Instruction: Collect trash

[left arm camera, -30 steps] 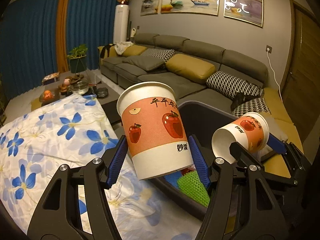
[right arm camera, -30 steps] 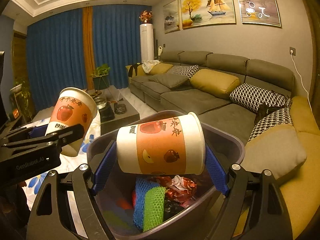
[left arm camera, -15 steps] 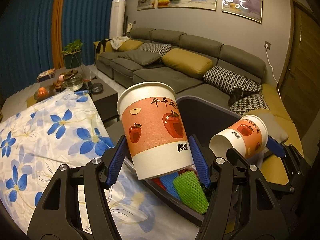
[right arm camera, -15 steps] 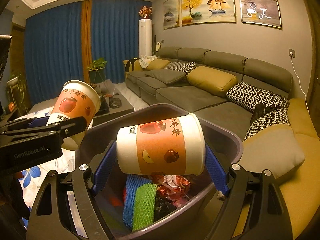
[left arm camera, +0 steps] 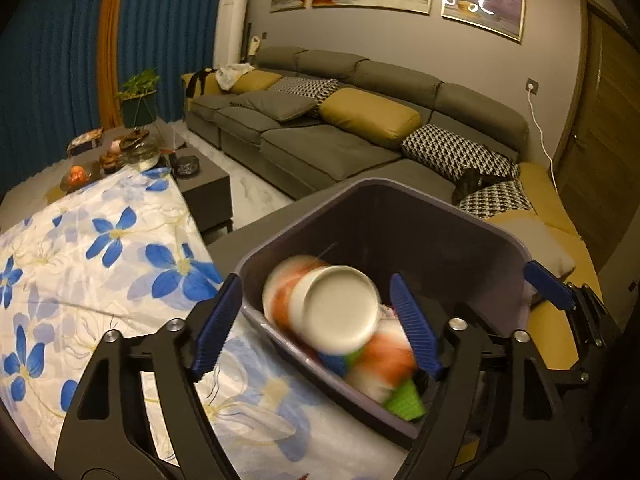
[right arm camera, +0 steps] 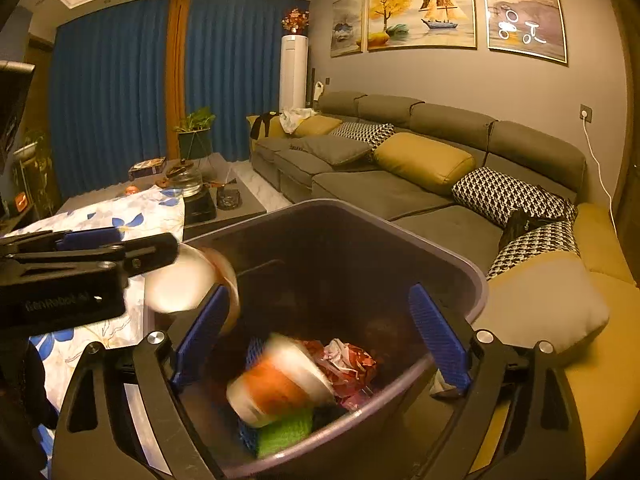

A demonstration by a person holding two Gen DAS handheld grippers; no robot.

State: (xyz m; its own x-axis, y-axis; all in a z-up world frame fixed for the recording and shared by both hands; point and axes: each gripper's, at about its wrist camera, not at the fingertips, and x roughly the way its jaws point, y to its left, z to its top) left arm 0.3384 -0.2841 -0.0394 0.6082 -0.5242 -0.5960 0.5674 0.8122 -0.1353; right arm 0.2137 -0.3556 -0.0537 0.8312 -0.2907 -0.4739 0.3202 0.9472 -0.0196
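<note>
Left gripper [left arm camera: 316, 328] jaws spread wide and just been opening, nothing clamped: its paper cup [left arm camera: 332, 308] sits blurred between the blue pads [left arm camera: 218, 326], base toward the camera, touching neither, at the near rim of the trash bin [left arm camera: 440, 208]. Right gripper [right arm camera: 320, 336] same story, jaws just been opening, wide apart and empty; second cup [right arm camera: 280, 380] is blurred inside the bin on top of the green mesh [right arm camera: 286, 432] and crumpled red wrapper [right arm camera: 352, 364]. Bin stands just beside the floral cloth [left arm camera: 100, 264]; grey sofa [left arm camera: 340, 136] behind it
</note>
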